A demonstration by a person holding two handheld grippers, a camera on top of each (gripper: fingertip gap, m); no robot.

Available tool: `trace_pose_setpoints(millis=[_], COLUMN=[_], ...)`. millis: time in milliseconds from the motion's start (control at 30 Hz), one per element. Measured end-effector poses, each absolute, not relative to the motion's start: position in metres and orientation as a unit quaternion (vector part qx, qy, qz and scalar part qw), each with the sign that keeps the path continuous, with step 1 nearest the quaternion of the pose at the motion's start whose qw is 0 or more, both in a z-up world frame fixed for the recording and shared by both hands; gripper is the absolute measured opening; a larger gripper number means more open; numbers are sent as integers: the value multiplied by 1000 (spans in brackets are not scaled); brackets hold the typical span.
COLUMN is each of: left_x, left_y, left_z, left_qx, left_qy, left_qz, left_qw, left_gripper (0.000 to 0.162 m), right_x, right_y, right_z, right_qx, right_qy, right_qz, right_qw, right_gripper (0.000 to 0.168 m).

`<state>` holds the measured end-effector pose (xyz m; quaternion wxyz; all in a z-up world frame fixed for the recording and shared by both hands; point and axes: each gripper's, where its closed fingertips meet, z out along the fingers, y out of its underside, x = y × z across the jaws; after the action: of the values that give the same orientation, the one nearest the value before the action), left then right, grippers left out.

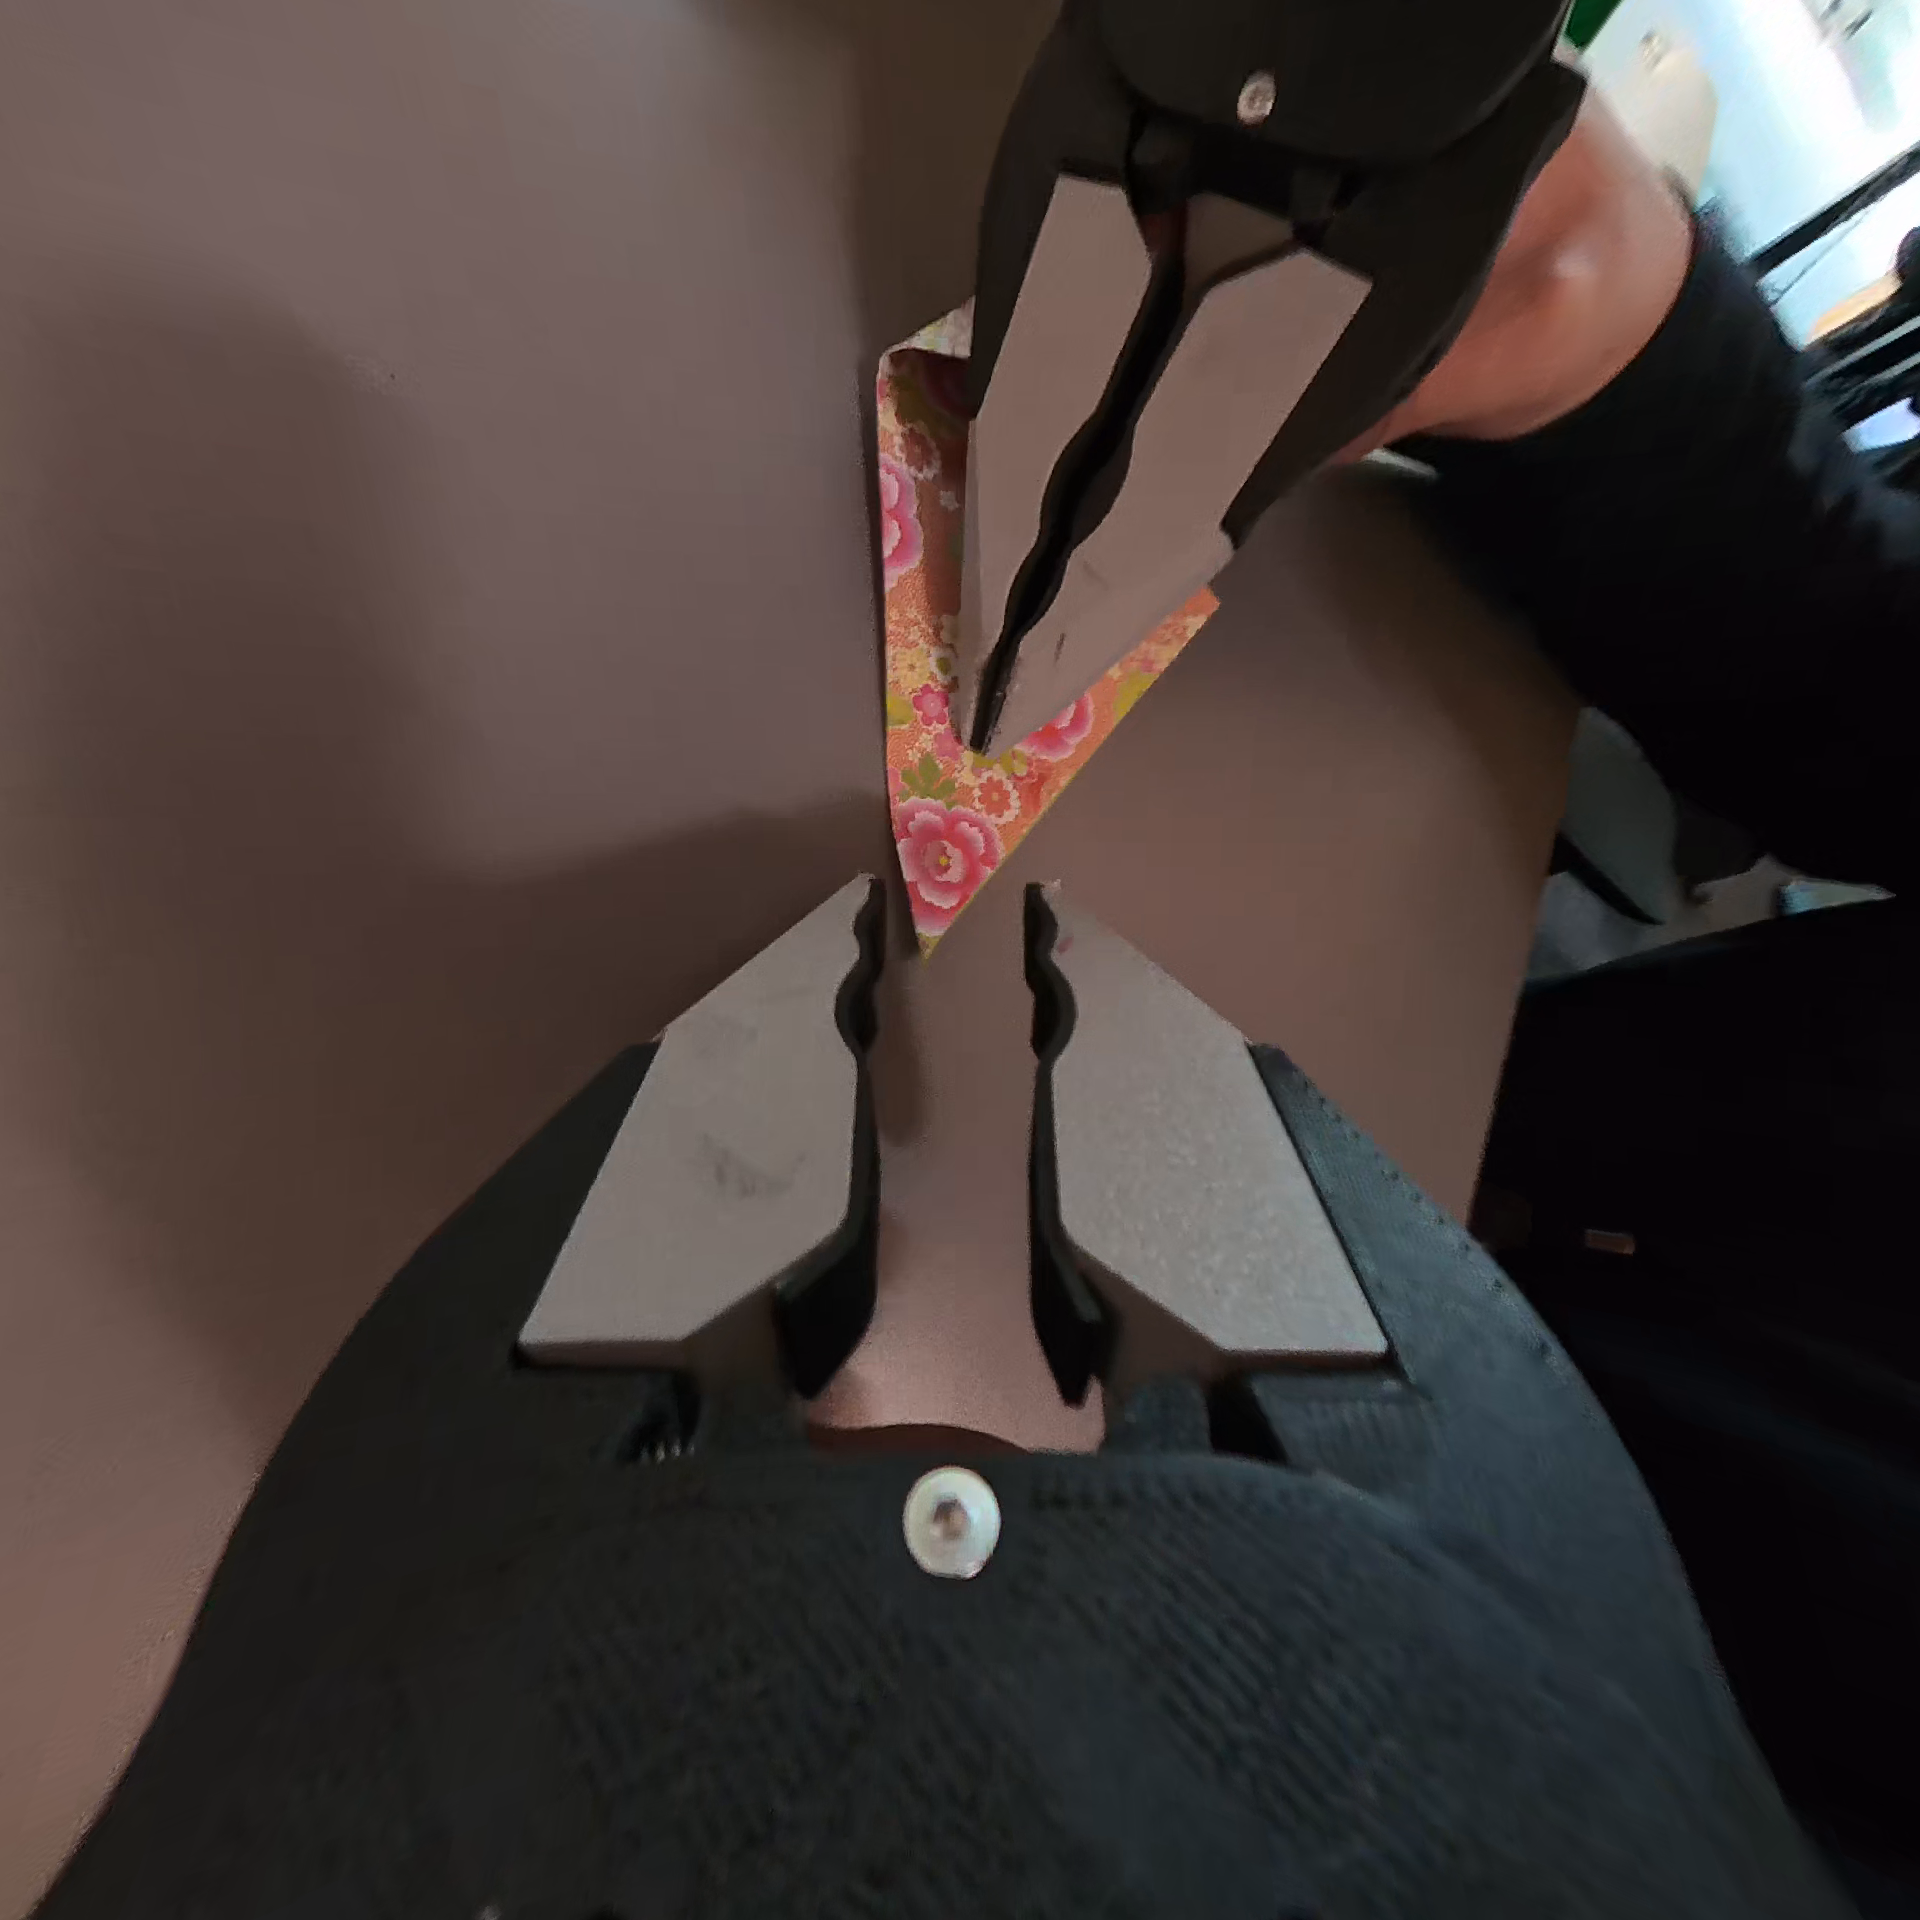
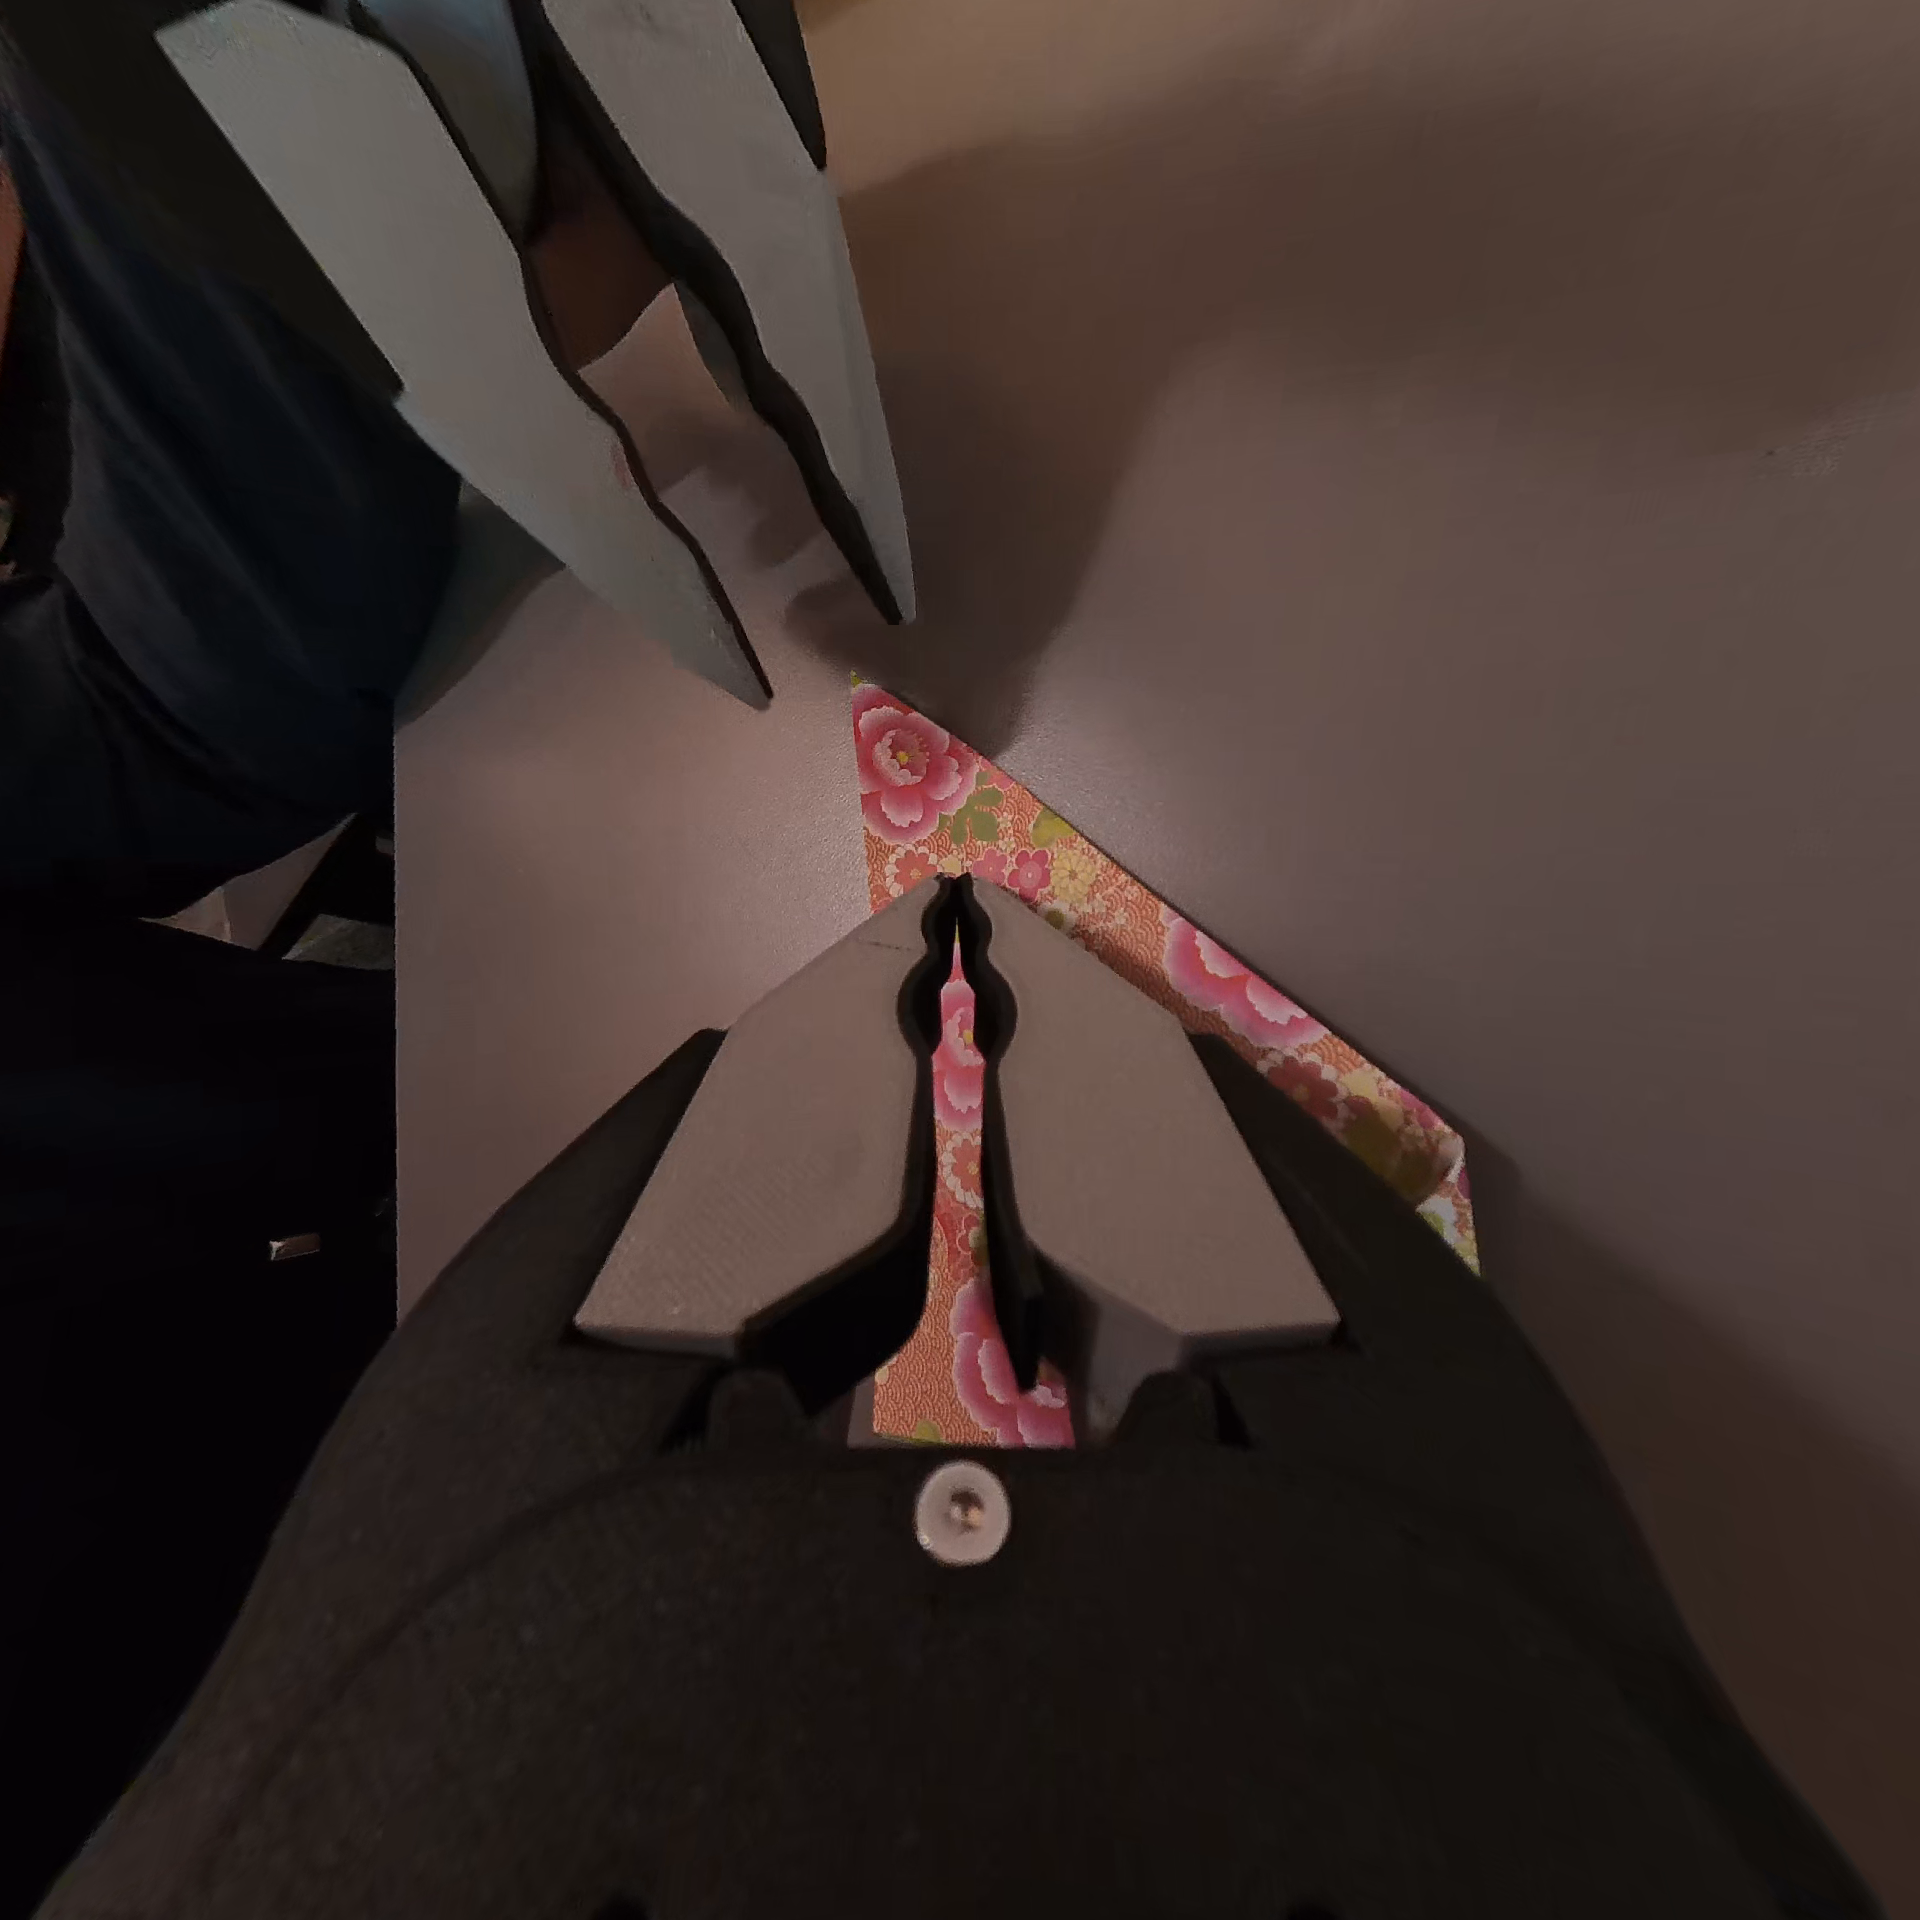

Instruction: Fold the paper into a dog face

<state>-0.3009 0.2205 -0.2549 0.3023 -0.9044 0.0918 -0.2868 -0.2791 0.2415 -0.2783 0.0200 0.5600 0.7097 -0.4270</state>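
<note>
The paper (image 1: pixel 951 842) is a folded, floral pink and orange triangle lying flat on the grey-mauve table (image 1: pixel 416 623). My left gripper (image 1: pixel 954 904) is open and empty, its tips on either side of the paper's near corner, just short of it. My right gripper (image 1: pixel 982 732) comes in from the far side, shut, with its tips down on the paper's middle. In the right wrist view the paper (image 2: pixel 914 779) runs under my shut right gripper (image 2: pixel 956 883). The open left gripper (image 2: pixel 831 655) hovers at the paper's far corner. Whether the right tips pinch a layer is hidden.
The table edge (image 2: pixel 397 1039) runs close on the person's side. A person's dark sleeve and hand (image 1: pixel 1714 468) hold the right gripper. Dark clothing (image 2: pixel 156 727) fills the space beyond the edge. Bare table (image 2: pixel 1455 623) lies around the paper. The grippers' ends are close to 5 cm from one another.
</note>
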Motion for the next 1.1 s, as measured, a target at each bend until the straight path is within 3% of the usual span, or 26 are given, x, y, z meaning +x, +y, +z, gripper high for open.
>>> trace_pose_setpoints(millis=[233,300,467,867,933,1100], left_x=[-302,-302,-306,-302,-303,-305], left_y=[207,201,203,208,211,220], left_z=[-267,-273,-276,-275,-277,-277], left_qx=[-912,-916,-915,-918,-922,-922], left_qy=[89,126,207,168,139,99], left_qz=[-297,-272,-180,-213,-227,-247], left_qw=[270,265,295,289,282,282], left_gripper=[29,17,14,12,2,0], right_x=[-279,-279,-279,-277,-277,-274], right_y=[241,241,241,242,242,243], right_z=[-278,-278,-278,-278,-278,-278], right_qx=[561,561,561,566,573,595], right_qy=[706,704,701,701,695,687], right_qz=[-431,-435,-438,-433,-433,-417], right_qw=[25,28,30,30,31,23], right_gripper=[0,0,0,0,0,0])
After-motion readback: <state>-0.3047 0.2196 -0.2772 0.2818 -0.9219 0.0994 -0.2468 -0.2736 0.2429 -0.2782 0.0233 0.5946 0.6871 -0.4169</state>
